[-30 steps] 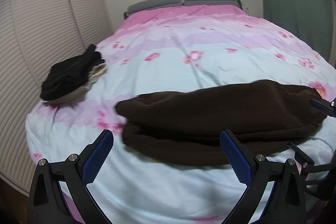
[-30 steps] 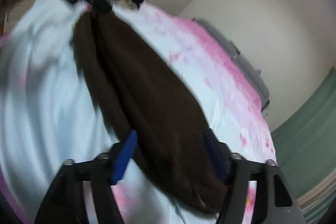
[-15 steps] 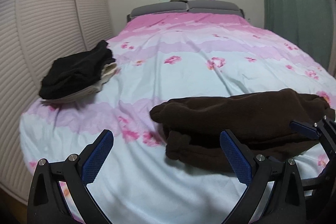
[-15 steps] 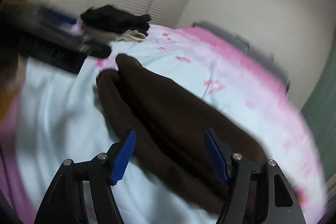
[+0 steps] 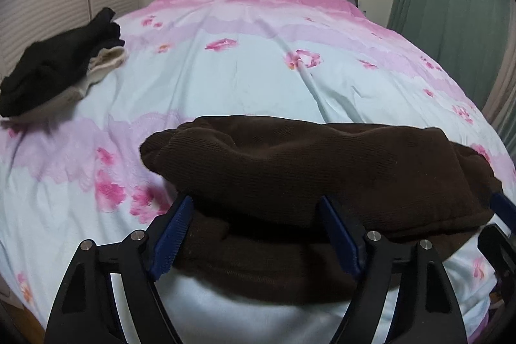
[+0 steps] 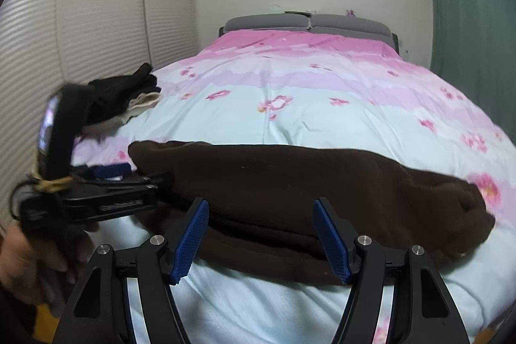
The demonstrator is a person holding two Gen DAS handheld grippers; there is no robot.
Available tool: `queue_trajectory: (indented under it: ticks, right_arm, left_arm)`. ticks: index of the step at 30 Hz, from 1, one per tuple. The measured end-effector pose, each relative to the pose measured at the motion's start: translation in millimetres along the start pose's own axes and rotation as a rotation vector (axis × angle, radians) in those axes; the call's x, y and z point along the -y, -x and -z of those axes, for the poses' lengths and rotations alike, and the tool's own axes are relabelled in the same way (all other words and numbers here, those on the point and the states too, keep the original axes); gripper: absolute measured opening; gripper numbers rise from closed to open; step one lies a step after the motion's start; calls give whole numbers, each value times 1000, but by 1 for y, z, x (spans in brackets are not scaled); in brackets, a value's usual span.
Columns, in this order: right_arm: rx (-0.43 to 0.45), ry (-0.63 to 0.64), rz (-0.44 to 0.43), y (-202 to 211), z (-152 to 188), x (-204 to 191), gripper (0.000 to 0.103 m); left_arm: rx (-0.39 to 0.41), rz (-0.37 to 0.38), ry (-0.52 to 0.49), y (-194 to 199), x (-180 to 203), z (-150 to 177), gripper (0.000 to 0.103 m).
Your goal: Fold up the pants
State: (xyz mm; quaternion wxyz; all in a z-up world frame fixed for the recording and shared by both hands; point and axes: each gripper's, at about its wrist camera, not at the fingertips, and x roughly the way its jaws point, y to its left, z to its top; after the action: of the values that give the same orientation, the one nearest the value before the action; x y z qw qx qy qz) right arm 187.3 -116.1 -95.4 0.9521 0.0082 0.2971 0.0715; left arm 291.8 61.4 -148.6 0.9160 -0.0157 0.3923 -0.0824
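Two grippers flank the folded brown pants [image 5: 290,170]: left gripper [image 5: 258,234] closing around its near edge, right gripper [image 6: 261,237] gaping at 6 o'clock, gripping nothing.

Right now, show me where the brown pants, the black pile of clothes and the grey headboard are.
brown pants [image 5: 306,170]: left wrist view, middle of the folded top layer.
black pile of clothes [image 5: 54,66]: left wrist view, middle of the black garment on top.
grey headboard [image 6: 309,21]: right wrist view, where its two cushions meet.
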Motion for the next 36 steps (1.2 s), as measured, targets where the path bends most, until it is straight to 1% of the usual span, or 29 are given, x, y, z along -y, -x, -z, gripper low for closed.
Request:
queue_trajectory:
  ticks: [1,3,5,6,8,11,13,15,16,18,20,21,24,25,26,28,30,33,34,36]
  right_arm:
    - [0,-10,-1,0,0,2,67]
    - [-3,-31,-3,-2,-1,7,67]
    - [-7,-51,-9,-1,1,13,67]
    - [-12,-61,-12,-2,2,15,67]
    - [-20,-78,-11,-4,2,19,67]
    - [-15,-92,-11,0,2,25,67]
    - [-3,-94,-10,5,1,29,67]
    - [12,-91,-7,12,1,32,67]
    - [18,-90,-6,15,0,34,67]
    - [30,-87,-1,20,0,37,67]
    - [39,-81,11,24,0,40,67]
    - [40,-79,21,24,1,43,67]
    - [22,-91,37,21,5,51,67]
    - [19,-99,44,21,6,54,67]
    - [16,-102,49,21,7,57,67]
    - [4,-107,51,19,9,61,67]
    - [-6,-122,41,16,10,63,67]
    - [-27,-155,-5,10,10,60,67]
    - [-30,-151,-16,8,10,55,67]
    - [-21,-126,-26,2,9,42,67]
  left_arm:
    - [1,0,4,-2,0,-1,74]
    - [0,6,11,-7,2,-5,59]
    - [-15,8,25,-12,3,-7,26]
    - [-23,13,31,-13,2,-7,22]
    - [-16,12,35,-6,5,-5,14]
    - [13,-1,28,18,7,0,12]
    - [29,-4,47,37,5,6,12]
    - [28,-9,70,50,3,15,11]
    - [24,-21,71,52,3,19,2]
    - [10,-48,58,49,5,29,2]
    - [-34,-41,66,35,6,36,2]
    - [-38,-38,73,32,6,38,2]
    - [1,-50,50,37,13,34,2]
    - [15,-60,40,40,15,32,7]
    - [27,-70,29,42,18,30,20]
    - [56,-83,0,45,20,25,37]
    - [76,-88,-31,48,19,19,37]
    - [88,-103,-83,46,7,9,39]
    - [88,-108,-91,45,0,6,43]
    - [79,-106,-90,39,-19,-1,46]
